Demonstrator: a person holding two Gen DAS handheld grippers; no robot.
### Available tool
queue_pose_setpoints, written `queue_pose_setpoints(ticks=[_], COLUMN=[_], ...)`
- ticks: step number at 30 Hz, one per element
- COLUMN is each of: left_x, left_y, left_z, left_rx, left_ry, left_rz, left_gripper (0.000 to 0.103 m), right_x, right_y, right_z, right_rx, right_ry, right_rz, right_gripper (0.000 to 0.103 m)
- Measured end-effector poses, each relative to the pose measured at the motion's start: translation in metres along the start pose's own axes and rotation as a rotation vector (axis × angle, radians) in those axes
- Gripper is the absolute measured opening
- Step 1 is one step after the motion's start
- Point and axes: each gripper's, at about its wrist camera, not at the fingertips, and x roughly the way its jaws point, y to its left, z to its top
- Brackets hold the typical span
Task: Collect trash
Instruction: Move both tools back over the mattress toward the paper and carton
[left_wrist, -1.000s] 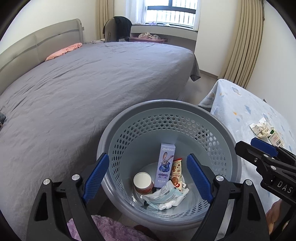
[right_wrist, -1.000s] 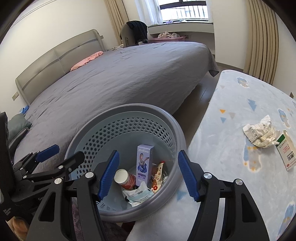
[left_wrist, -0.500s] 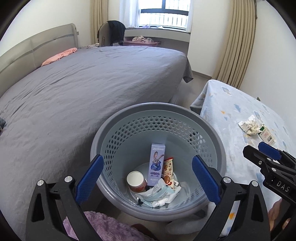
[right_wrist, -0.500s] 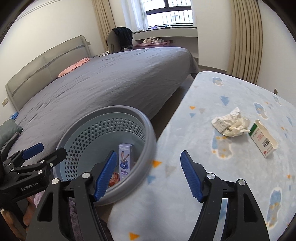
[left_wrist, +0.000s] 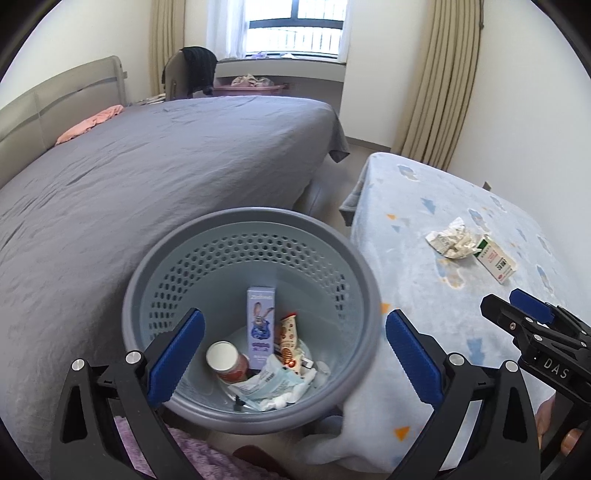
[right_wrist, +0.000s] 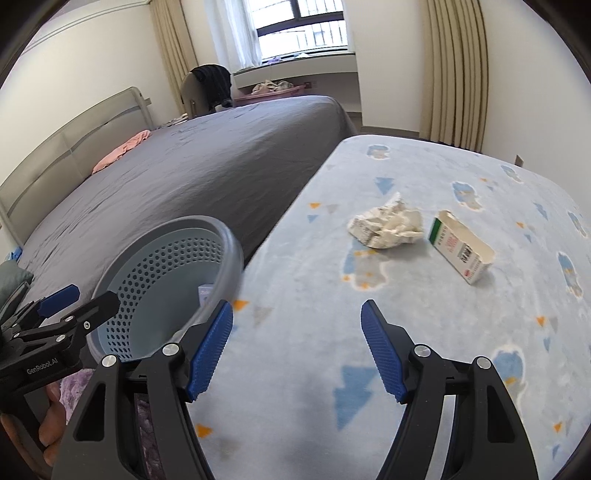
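Note:
A grey perforated basket (left_wrist: 192, 266) stands between the bed and the table; it also shows in the right wrist view (right_wrist: 159, 280). Inside lie a purple rabbit box (left_wrist: 260, 317), a snack wrapper (left_wrist: 288, 339), a small cup (left_wrist: 223, 358) and crumpled packaging (left_wrist: 273, 384). On the blue patterned table (right_wrist: 406, 332) lie a crumpled paper (right_wrist: 388, 225) and an open green-and-white carton (right_wrist: 460, 251); the left wrist view shows the paper (left_wrist: 452, 242) and carton (left_wrist: 495, 258) too. My left gripper (left_wrist: 291, 354) is open and empty above the basket. My right gripper (right_wrist: 297, 350) is open and empty over the table, short of the paper.
A large bed with a grey cover (left_wrist: 147, 177) fills the left side, with a pink cloth (left_wrist: 88, 123) near the headboard. A chair with dark clothing (left_wrist: 192, 74) and curtains (left_wrist: 432, 81) stand at the far wall. Purple fabric (left_wrist: 177, 458) lies below the basket.
My right gripper has swung right, from over the basket to over the table toward the paper and carton. My left gripper has drawn back a little and stays open over the basket.

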Motion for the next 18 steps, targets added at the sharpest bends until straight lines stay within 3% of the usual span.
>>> queue_pose_setpoints(ticks=[10,18], left_x=[0.019,0.033], left_y=[-0.051,-0.084], left_z=[0.006,0.015], left_rx=[0.05,0.093], left_ry=[0.02,0.025], left_rz=[-0.066,-0.096], left_gripper=[0.097,0.097], right_x=[-0.009,0.006], right_y=[-0.06,-0.105], right_z=[0.005,0.02], right_rx=[0.037,0.035], right_ry=[0.0,0.02], right_rz=[-0.09,-0.159], right_gripper=[0.069,0.069])
